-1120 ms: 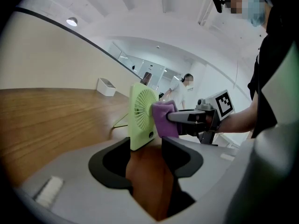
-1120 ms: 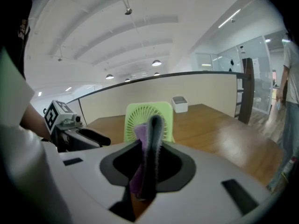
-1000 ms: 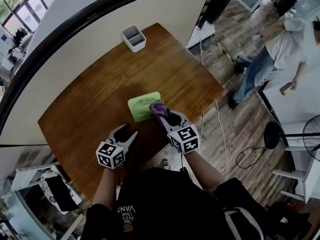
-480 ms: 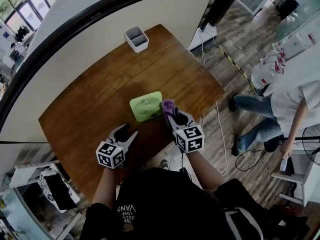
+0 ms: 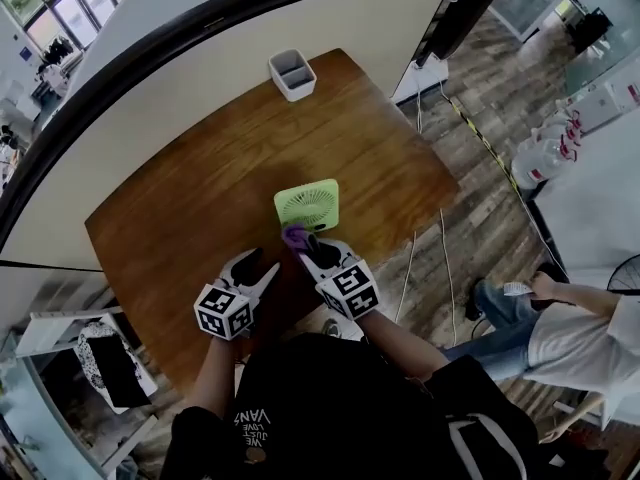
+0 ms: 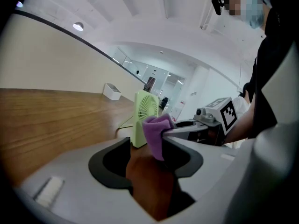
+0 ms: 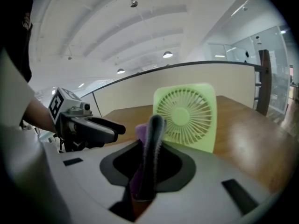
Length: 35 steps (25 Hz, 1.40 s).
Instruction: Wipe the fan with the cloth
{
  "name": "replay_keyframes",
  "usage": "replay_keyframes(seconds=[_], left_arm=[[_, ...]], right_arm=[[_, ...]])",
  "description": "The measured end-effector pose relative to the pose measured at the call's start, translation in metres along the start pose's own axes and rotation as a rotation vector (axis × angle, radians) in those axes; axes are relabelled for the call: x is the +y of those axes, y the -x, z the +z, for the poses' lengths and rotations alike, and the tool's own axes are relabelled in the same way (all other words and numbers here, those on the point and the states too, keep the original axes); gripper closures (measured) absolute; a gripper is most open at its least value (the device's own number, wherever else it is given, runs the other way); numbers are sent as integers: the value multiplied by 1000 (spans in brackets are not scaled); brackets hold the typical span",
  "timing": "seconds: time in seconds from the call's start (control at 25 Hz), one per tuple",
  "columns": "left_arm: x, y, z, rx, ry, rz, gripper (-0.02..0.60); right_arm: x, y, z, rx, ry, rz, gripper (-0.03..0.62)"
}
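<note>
The green fan [image 5: 307,206] stands upright near the middle of the wooden counter [image 5: 190,198], with its grille turned toward the near edge. The right gripper [image 5: 298,240] has its jaws closed tight on a purple cloth [image 5: 292,234]. It holds the cloth just at the fan's near left corner, though whether cloth and fan touch cannot be told. The left gripper [image 5: 247,268] hovers just left of the right one, above the counter's near edge. Its jaws are spread wide with nothing between them. A white container [image 5: 292,75] sits at the counter's far edge, well apart from the fan.
</note>
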State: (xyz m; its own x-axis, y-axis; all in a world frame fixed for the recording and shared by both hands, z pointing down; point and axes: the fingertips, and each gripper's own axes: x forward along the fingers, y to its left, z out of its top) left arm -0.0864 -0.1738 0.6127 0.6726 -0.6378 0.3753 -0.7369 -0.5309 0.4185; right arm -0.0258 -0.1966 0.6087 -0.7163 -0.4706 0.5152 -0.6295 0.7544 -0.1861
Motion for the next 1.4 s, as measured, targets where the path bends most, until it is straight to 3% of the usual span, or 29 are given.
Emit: replay_keyframes(seconds=[0.16, 0.44, 0.92, 1.4], left_arm=[[4, 12, -4, -9, 15, 25, 376], [11, 18, -6, -19, 34, 31, 376], [-3, -1, -6, -11, 37, -21, 376], [-7, 3, -2, -21, 27, -8, 376]], right_arm=[[15, -23, -3, 40, 45, 53, 510], [4, -25, -6, 46, 20, 19, 511], [-56, 19, -25, 36, -76, -138, 510], [-109, 53, -34, 28, -168, -306, 510]])
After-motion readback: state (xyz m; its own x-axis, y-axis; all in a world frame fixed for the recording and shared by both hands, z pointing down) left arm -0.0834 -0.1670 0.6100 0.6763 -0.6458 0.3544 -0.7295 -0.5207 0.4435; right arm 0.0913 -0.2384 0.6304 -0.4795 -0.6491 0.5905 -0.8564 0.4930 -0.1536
